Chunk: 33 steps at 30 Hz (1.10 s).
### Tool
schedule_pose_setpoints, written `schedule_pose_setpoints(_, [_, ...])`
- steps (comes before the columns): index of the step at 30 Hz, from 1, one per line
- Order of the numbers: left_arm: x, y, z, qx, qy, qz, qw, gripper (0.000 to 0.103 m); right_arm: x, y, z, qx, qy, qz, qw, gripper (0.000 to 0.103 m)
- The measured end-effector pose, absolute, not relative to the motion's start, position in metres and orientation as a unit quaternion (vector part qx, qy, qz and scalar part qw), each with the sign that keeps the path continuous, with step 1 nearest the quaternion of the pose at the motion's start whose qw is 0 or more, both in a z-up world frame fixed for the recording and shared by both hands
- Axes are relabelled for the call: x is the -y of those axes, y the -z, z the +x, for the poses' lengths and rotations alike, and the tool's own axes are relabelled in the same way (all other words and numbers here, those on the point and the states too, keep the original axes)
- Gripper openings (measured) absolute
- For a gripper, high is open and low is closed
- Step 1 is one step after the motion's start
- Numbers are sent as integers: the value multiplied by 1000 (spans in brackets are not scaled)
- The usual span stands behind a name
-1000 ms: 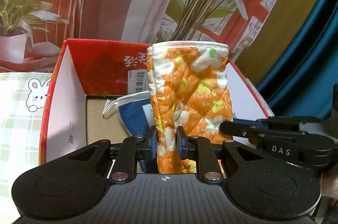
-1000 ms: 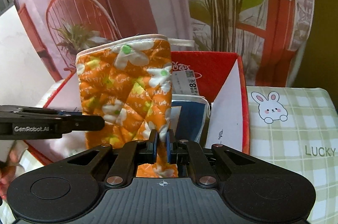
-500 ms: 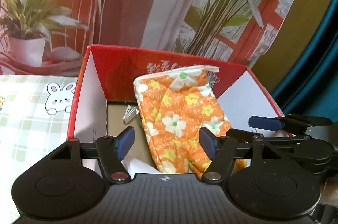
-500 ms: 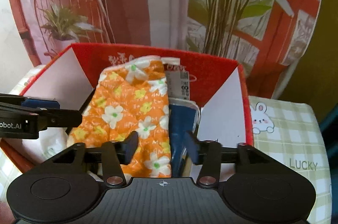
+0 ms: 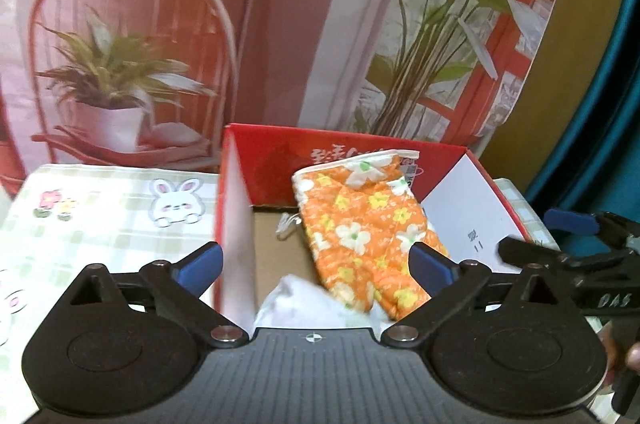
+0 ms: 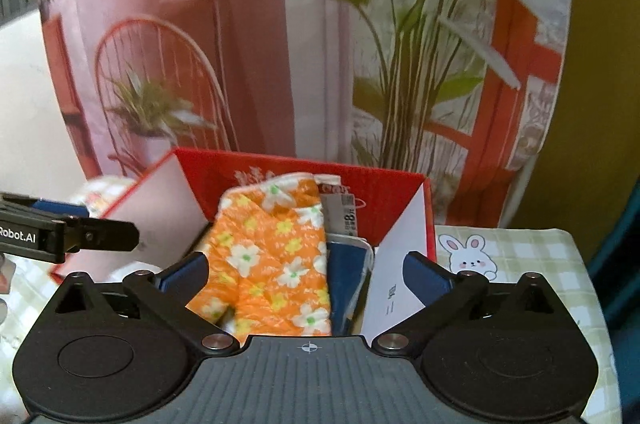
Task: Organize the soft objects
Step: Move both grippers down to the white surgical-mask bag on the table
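Observation:
An orange oven mitt [image 5: 360, 232] with white and yellow flowers lies slanted inside the red cardboard box [image 5: 340, 144], its cuff leaning on the back wall. My left gripper [image 5: 316, 260] hangs above the box's near edge. Its jaws are opening wide, and the mitt sits below them, touching neither pad. My right gripper [image 6: 308, 266] is likewise opening over the mitt [image 6: 272, 252] and grips nothing. A blue cloth item [image 6: 348, 264] lies beside the mitt in the box [image 6: 380, 180]. A white soft piece [image 5: 296, 300] sits at the box's near end.
The box stands on a green checked tablecloth [image 5: 100, 224] printed with bunnies. Behind it hangs a backdrop [image 5: 280, 24] showing plants and a chair. A teal curtain [image 5: 600, 104] is at the far right. The box's white flaps [image 6: 396, 264] stand up on both sides.
Both grippers were shut on the upright mitt and have opened wide. The mitt has dropped to lie in the box. Both grippers have drawn back and upward.

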<state>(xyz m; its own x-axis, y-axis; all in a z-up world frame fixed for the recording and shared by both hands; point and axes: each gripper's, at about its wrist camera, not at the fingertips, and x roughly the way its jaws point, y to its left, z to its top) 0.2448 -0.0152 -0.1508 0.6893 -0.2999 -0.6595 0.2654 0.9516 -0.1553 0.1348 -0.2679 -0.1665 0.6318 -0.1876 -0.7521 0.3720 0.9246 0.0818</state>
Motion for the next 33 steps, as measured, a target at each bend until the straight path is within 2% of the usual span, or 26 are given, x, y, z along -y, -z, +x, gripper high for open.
schedule_pose_setpoints(8, [-5, 148, 193, -369, 118, 9, 922, 103, 251, 145, 85, -341, 154, 138, 917, 103])
schedule_pose_setpoints(14, [-19, 164, 163, -386, 118, -27, 914, 103, 234, 153, 55, -344, 144, 150, 916, 103])
schedule_pose_setpoints(25, [-15, 189, 119, -386, 109, -8, 916, 103, 198, 194, 8, -409, 113, 169, 890, 103])
schedule_pose_setpoints(33, [-19, 196, 110, -394, 97, -14, 914, 103, 166, 201, -5, -441, 85, 108, 887, 103])
